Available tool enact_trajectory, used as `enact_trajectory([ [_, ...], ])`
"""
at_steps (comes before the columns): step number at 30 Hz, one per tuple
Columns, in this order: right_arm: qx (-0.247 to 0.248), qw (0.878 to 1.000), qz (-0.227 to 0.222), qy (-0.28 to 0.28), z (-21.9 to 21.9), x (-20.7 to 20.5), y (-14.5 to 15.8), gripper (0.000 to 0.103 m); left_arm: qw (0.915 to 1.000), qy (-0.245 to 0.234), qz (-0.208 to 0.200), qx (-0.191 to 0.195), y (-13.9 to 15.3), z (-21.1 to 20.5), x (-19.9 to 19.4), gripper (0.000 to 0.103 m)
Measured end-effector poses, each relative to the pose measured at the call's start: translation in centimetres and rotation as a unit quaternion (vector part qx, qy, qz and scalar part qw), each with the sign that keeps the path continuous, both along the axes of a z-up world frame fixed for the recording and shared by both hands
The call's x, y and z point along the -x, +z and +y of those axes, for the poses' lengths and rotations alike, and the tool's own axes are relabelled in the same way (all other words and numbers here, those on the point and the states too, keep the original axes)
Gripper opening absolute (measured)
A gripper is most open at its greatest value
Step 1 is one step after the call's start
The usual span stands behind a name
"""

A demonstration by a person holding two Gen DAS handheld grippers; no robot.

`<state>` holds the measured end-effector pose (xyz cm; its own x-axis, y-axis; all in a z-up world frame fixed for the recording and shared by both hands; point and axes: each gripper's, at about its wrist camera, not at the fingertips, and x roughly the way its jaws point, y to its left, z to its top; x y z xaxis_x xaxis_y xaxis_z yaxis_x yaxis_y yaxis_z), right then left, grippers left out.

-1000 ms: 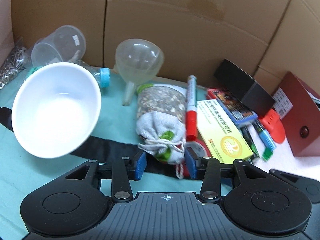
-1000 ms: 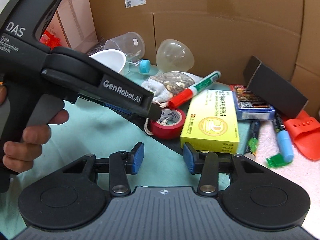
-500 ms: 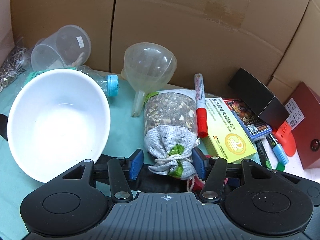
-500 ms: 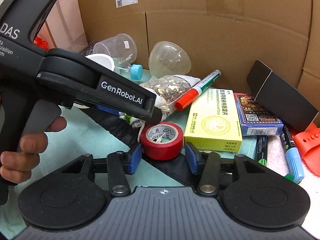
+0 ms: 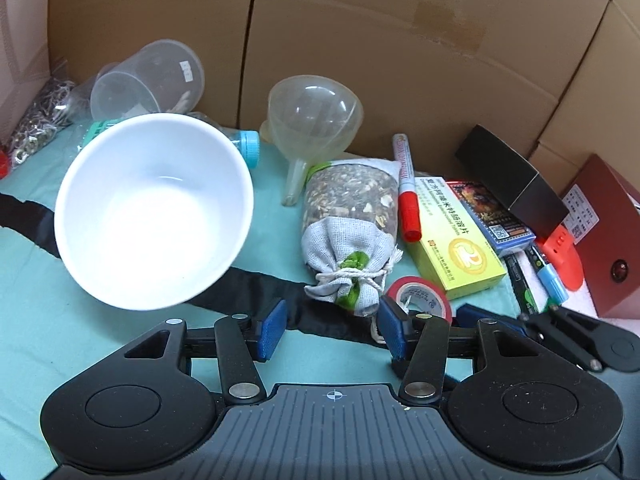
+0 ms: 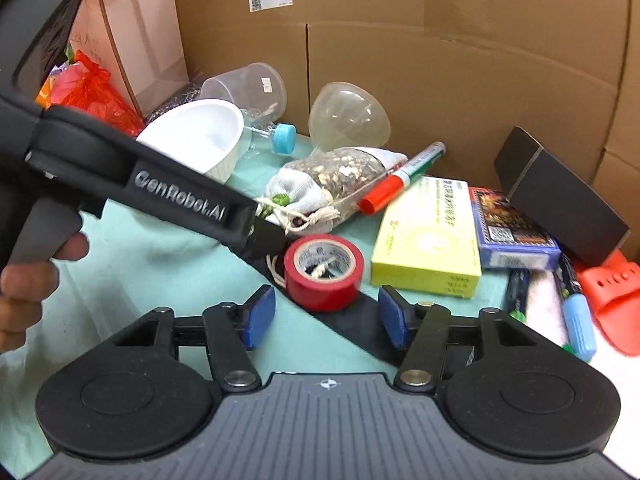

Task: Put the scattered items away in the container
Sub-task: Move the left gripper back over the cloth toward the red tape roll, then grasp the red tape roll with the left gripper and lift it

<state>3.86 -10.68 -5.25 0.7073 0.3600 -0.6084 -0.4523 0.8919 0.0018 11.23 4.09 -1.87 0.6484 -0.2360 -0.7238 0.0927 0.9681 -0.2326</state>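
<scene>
A white bowl stands on the teal cloth at the left; it also shows in the right wrist view. A cloth pouch of grains lies just beyond my left gripper, which is open and empty. A red tape roll lies just ahead of my right gripper, also open and empty. A red-capped marker, a yellow box and a blue card box lie to the right.
A clear funnel, a clear cup and a blue-capped bottle lie at the back against cardboard walls. A black box, a dark red box, an orange slipper and markers crowd the right.
My left gripper has pulled back from around the pouch and its jaws have opened wider. My right gripper has opened wider and drawn back slightly from the tape roll.
</scene>
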Motion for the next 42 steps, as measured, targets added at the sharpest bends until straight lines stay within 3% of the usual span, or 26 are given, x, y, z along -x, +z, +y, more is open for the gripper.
enact_trajectory([
  [4, -0.003, 1.000, 0.004, 0.004, 0.5, -1.0, -0.1, 0.062, 1.0000, -0.002, -0.002, -0.003, 0.2, 0.1, 0.0, 0.066],
  [7, -0.006, 1.000, 0.007, 0.005, 0.6, -1.5, -0.4, 0.052, 1.0000, 0.006, 0.002, -0.005, 0.2, 0.4, 0.0, 0.066],
  [9, -0.008, 1.000, 0.011, 0.009, 0.3, -1.2, -0.3, 0.052, 1.0000, 0.008, 0.004, -0.001, 0.2, 0.7, 0.2, 0.067],
  [23, 0.005, 0.999, 0.029, 0.027, -2.4, 8.0, 0.4, 0.052, 0.9959, -0.088, 0.013, 0.014, 0.2, -3.5, 6.0, 0.064],
  [26, -0.013, 0.999, 0.032, 0.010, -3.4, 8.9, 0.8, 0.058, 0.9947, -0.101, 0.016, 0.011, -0.1, -4.5, 6.5, 0.061],
  [33, -0.045, 0.999, 0.023, -0.014, -4.7, 9.4, 2.1, 0.055, 0.9946, -0.103, 0.012, 0.009, 0.6, -4.1, 6.6, 0.059],
  [35, -0.046, 0.999, 0.019, -0.019, -4.8, 9.4, 2.3, 0.053, 0.9944, -0.104, 0.011, 0.013, 0.8, -3.9, 6.6, 0.056],
  [38, -0.032, 0.999, 0.019, -0.037, -4.8, 8.9, 2.2, 0.044, 0.9917, -0.127, 0.017, 0.007, 0.6, -4.4, 6.8, 0.043],
  [39, -0.034, 0.998, 0.023, -0.040, -4.9, 8.7, 2.1, 0.042, 0.9904, -0.137, 0.021, 0.004, 0.4, -4.6, 7.0, 0.034],
  [42, -0.041, 0.997, 0.034, -0.051, -5.1, 8.4, 1.7, 0.038, 0.9863, -0.163, 0.022, 0.012, 0.6, -4.6, 7.5, 0.036],
])
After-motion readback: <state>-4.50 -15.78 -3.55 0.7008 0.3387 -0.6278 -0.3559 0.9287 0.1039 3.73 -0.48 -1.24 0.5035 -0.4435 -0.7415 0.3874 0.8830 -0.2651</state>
